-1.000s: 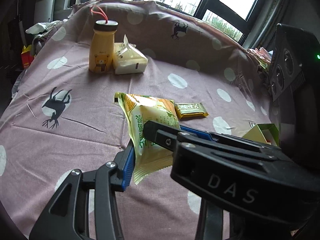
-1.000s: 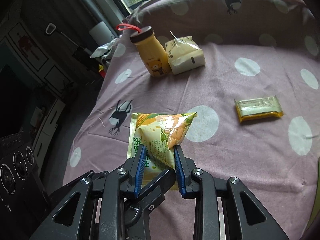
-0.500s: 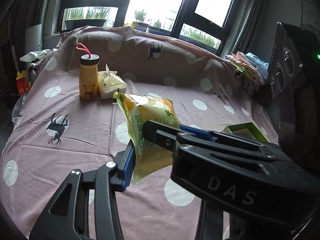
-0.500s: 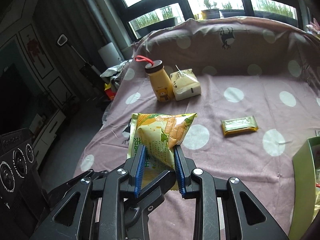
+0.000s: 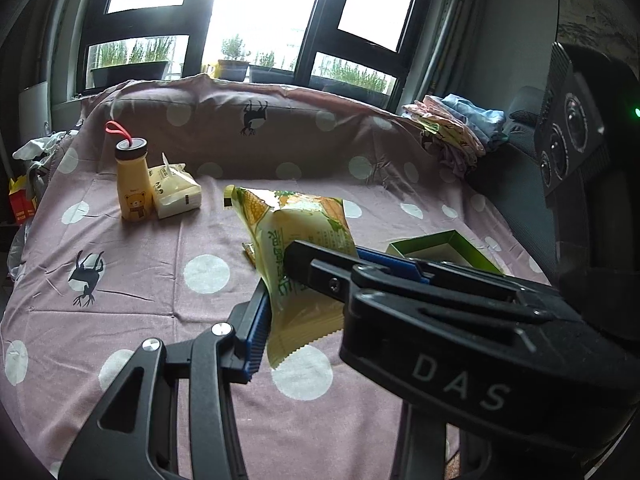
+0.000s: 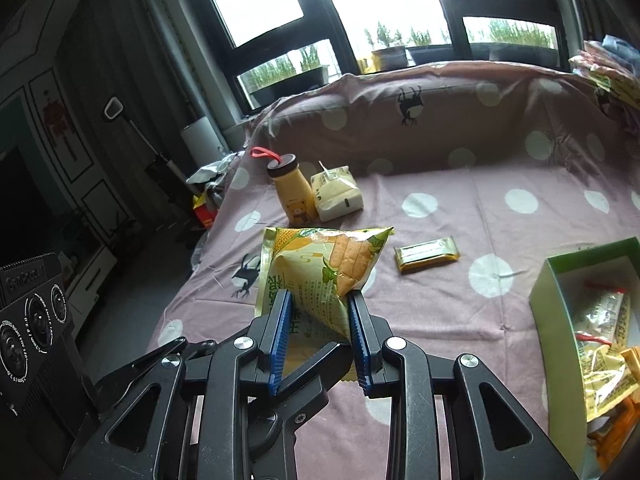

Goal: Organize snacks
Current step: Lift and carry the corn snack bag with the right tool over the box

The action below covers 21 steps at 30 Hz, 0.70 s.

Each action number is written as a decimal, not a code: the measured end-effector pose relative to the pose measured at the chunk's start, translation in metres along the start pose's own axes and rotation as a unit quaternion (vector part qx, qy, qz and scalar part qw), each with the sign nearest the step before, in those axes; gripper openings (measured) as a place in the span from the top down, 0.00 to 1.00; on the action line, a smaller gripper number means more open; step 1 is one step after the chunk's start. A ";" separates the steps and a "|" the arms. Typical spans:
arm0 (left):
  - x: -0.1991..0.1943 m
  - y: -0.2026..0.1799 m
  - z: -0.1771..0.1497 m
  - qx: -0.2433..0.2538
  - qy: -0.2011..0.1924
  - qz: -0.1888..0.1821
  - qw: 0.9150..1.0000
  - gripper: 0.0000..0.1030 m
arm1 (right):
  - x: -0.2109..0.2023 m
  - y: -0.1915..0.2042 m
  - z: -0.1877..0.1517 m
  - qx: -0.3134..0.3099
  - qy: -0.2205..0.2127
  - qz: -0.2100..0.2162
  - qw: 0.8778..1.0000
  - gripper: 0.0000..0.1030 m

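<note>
Surface: a bed (image 5: 132, 248) under a mauve sheet with white dots and black deer prints, its far end raised like a bolster.
Room: dark-framed windows (image 6: 384, 4) with planters outside; folded clothes (image 5: 456, 128) heaped at one side.
On the bed: a yellow bear-print bottle (image 6: 294, 190) touching a cream packet (image 6: 336, 194); a small gold bar (image 6: 426, 254) lying alone; a green box (image 6: 548, 280) with wrapped snacks inside.
Snack bag: yellow-green crimped pouch (image 6: 316, 276) printed with corn, a cracker and green lettering, puffy, upright.
Bag's place: lifted clear of the sheet, between the two tools, with the gold bar beyond it.
Right gripper (image 6: 320, 332): blue-padded fingers (image 6: 280, 340) closed narrowly on the bag's lower part, one each side.
Left gripper (image 5: 296, 300): fingers (image 5: 258, 332) clamped on the same bag's lower edge, crossing under the right tool.
</note>
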<state>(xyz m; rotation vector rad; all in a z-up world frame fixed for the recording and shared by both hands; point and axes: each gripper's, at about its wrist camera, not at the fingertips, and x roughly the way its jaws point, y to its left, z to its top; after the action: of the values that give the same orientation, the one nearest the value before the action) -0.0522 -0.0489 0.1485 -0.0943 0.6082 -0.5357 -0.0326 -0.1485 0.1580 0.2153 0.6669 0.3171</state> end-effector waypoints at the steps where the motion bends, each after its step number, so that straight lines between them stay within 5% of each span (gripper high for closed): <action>1: -0.001 -0.004 0.000 0.003 0.001 -0.004 1.000 0.61 | -0.004 -0.002 -0.001 0.001 -0.004 -0.003 1.000 0.70; 21: 0.021 -0.099 0.010 0.089 0.007 -0.099 0.991 0.61 | -0.086 -0.070 -0.013 0.065 -0.076 -0.085 0.991 0.70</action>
<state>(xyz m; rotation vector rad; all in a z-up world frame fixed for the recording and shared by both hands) -0.0769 -0.1455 0.1696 0.0182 0.5659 -0.7818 -0.0893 -0.2426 0.1765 0.3009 0.5510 0.0921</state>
